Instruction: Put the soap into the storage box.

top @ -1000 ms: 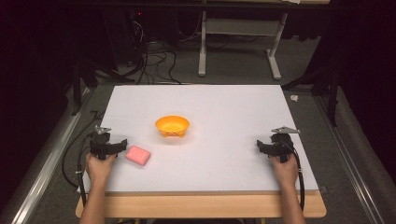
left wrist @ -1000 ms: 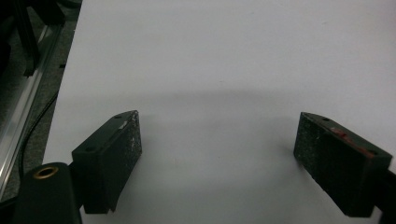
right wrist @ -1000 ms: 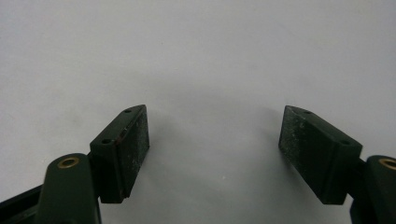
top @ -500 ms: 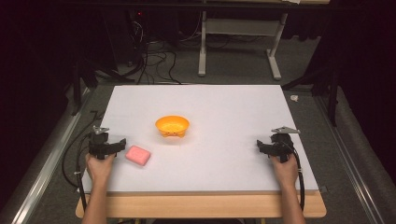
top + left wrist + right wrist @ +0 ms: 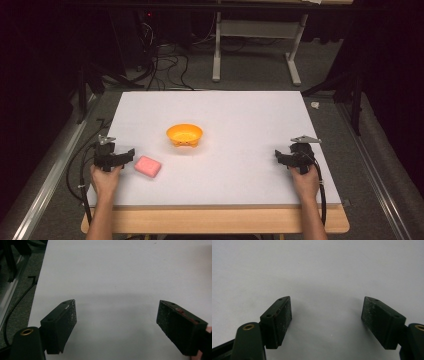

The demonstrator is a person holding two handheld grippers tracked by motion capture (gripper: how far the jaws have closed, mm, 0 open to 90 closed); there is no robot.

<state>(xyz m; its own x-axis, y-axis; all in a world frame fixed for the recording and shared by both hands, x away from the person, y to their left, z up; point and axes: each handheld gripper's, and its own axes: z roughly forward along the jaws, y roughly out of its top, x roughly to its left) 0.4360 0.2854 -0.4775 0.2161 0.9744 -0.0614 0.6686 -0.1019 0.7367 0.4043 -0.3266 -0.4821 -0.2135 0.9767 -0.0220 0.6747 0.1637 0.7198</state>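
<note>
High view: pink block [image 5: 148, 166] lies on the table, long axis slanted. Left gripper [image 5: 129, 154] waits just left of the block, jaws apart and empty. Right gripper [image 5: 278, 156], likewise empty, is well apart to the block's right.

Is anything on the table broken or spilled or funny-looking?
Nothing stands out. The orange bowl sits upright on the white table, with nothing spilled around it. The pink block lies flat just beside the left tongs. Both things look whole.
</note>
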